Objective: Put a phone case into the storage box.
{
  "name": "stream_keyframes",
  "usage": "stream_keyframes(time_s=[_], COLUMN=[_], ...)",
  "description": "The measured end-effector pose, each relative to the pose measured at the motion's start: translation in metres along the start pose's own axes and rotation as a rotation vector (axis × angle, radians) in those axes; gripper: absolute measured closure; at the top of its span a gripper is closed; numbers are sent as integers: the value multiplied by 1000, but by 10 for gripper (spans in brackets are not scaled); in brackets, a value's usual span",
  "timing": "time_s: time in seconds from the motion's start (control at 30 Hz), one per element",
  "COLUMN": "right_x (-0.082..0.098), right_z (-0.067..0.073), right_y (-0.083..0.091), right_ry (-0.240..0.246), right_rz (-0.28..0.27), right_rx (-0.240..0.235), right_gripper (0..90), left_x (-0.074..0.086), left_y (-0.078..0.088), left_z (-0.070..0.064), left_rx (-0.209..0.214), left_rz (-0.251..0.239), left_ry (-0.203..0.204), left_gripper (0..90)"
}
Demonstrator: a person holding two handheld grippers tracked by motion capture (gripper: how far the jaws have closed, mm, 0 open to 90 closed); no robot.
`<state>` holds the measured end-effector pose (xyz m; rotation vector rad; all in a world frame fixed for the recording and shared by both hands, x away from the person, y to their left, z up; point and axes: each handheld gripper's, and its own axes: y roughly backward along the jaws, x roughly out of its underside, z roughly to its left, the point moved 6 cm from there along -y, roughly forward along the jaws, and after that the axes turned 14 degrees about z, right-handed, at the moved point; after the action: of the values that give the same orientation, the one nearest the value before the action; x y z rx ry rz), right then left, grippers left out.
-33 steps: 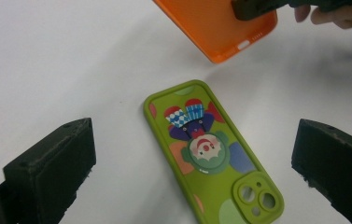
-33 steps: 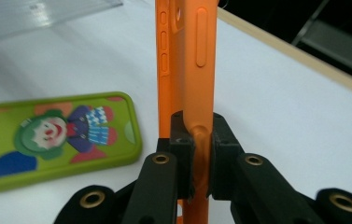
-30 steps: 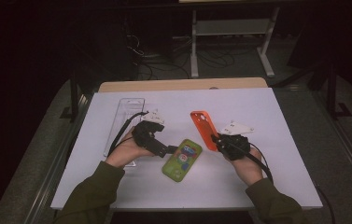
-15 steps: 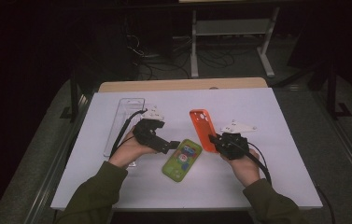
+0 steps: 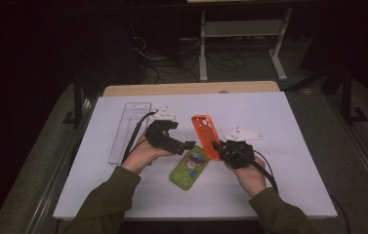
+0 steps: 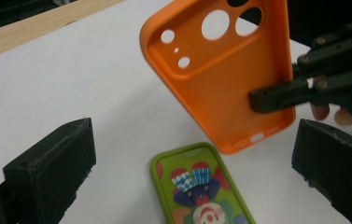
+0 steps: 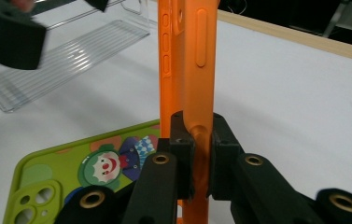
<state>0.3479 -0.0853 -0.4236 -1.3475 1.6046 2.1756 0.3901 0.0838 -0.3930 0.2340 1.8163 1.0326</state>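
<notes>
An orange phone case [image 5: 205,131] stands tilted above the white table, and my right gripper [image 5: 216,146] is shut on its lower edge. In the right gripper view the pads [image 7: 183,140] pinch the case's rim [image 7: 190,56] from both sides. A green phone case with a clown picture [image 5: 189,167] lies flat on the table below it. My left gripper [image 5: 189,145] is open and points at the two cases. In the left gripper view its jaws stand wide apart, with the orange case [image 6: 220,74] and the green case [image 6: 197,191] between and beyond them, touching neither.
A clear plastic tray [image 5: 129,129] lies on the white sheet [image 5: 289,126] to the left, behind my left hand. A wooden strip [image 5: 191,88] runs along the table's far edge. Cables and a metal stand [image 5: 240,44] sit on the dark floor beyond.
</notes>
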Motion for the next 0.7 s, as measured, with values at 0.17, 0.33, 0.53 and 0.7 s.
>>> stream_keyframes(time_s=[0.17,0.33,0.53,0.7], right_x=[-1,-2,-2,-3], right_z=[6,12,15,18], right_y=[0,-1,-2,-3], right_ry=[2,8,15,23], right_rz=[3,-2,-6,-11], right_rx=[-11,-18,-21,-19], right_gripper=[814,814,814,814], left_x=[-8,-14,-20,-23], left_y=[-7,-15,-22,-25], left_z=[-3,-7,-10,-12], left_rx=[19,33,52,66], left_rz=[-20,-41,-66,-79], left_ry=[13,32,44,53], left_gripper=[0,0,0,0])
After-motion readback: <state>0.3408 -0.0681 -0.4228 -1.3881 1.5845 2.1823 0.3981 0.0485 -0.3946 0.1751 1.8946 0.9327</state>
